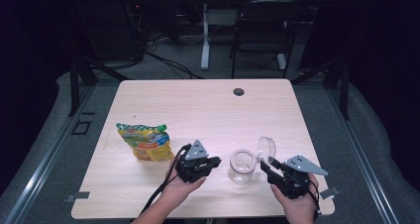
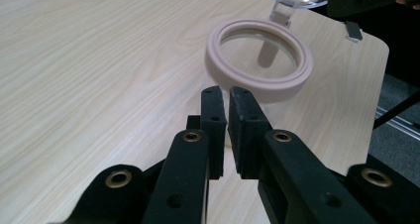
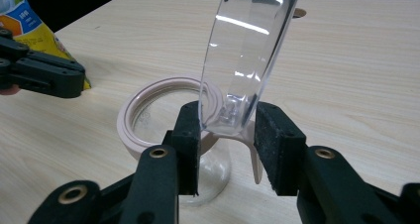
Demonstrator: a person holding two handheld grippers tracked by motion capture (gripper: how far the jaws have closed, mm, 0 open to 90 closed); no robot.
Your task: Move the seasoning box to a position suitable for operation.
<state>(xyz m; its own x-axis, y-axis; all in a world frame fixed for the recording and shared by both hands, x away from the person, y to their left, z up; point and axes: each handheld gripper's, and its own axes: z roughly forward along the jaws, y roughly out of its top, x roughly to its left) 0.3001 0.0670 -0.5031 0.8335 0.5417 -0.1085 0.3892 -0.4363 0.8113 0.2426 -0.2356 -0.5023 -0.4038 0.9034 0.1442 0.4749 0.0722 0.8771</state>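
A clear glass jar [image 1: 242, 165] with a pale pink rim [image 2: 260, 80] stands upright near the table's front edge. Its clear round lid [image 1: 266, 147] stands tilted up behind the rim, joined to it by a pink strap. My right gripper [image 3: 228, 115] comes in from the jar's right, and its pads press on the lower edge of the lid [image 3: 247, 50]. My left gripper [image 2: 228, 92] hovers just left of the jar, its jaws nearly together with nothing between them. It points at the jar without touching it.
A yellow and green snack bag [image 1: 146, 142] lies on the wooden table [image 1: 198, 105], left of the left gripper [image 1: 208, 165]. A cable hole [image 1: 238, 91] sits near the far edge. Chairs and a desk leg stand beyond the table.
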